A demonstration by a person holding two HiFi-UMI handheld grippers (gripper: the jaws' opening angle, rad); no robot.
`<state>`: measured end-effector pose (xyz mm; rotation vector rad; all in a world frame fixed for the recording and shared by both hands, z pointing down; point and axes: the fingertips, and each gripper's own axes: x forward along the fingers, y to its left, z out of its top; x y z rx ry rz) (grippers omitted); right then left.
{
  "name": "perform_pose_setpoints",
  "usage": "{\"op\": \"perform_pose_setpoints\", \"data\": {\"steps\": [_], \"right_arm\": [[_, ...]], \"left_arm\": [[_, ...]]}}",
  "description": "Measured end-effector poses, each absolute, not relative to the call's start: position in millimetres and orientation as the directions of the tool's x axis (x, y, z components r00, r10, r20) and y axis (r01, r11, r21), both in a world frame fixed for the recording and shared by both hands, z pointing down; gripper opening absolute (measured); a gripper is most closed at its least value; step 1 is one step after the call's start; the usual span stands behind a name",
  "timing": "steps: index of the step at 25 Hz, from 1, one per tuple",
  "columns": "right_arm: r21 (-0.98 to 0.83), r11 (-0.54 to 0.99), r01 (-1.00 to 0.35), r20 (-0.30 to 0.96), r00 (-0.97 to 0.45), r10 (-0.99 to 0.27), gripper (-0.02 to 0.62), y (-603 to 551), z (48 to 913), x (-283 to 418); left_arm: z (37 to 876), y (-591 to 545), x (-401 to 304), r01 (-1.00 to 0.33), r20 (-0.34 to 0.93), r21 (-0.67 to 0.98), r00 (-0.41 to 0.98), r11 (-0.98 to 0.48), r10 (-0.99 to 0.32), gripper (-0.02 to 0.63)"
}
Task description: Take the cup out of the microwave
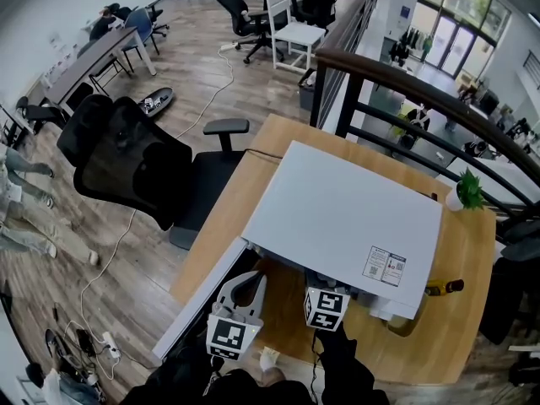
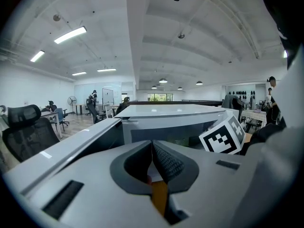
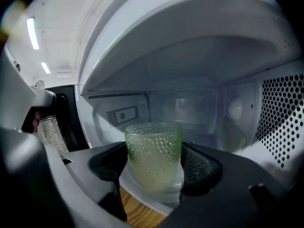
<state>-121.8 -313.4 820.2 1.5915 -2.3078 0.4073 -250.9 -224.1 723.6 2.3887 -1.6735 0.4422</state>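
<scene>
A green dimpled glass cup (image 3: pixel 153 156) stands upright on the floor of the white microwave's cavity (image 3: pixel 199 103). My right gripper (image 3: pixel 154 161) reaches into the cavity, and its pads (image 3: pixel 197 163) sit against both sides of the cup. From the head view the microwave (image 1: pixel 337 218) is seen from above on the wooden table (image 1: pixel 460 310); its door (image 1: pixel 207 298) hangs open to the left, and only the right gripper's marker cube (image 1: pixel 326 308) shows. My left gripper (image 2: pixel 153 160) is shut on nothing, in front of the microwave (image 2: pixel 171 120) beside the door (image 2: pixel 71 146).
A black office chair (image 1: pixel 126 163) stands left of the table. On the table to the right of the microwave are a small bottle (image 1: pixel 445 288) and a potted plant (image 1: pixel 468 191). A dark railing (image 1: pixel 422 91) runs behind the table.
</scene>
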Motion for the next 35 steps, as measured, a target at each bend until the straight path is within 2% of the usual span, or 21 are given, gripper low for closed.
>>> {"op": "perform_pose_setpoints", "data": {"steps": [25,35], "right_arm": [[-0.045,0.357,-0.933,0.327,-0.352,-0.877,0.364,-180,742,-133],[-0.031,0.364,-0.931,0.269,-0.359,-0.894,0.362,-110,686,-132]], "left_arm": [[651,-113,-254,-0.926,0.252,-0.050,0.352,-0.375,-0.902,0.025],[619,-60,-250,-0.910,0.213,-0.070,0.387,-0.409,-0.897,0.025]]}}
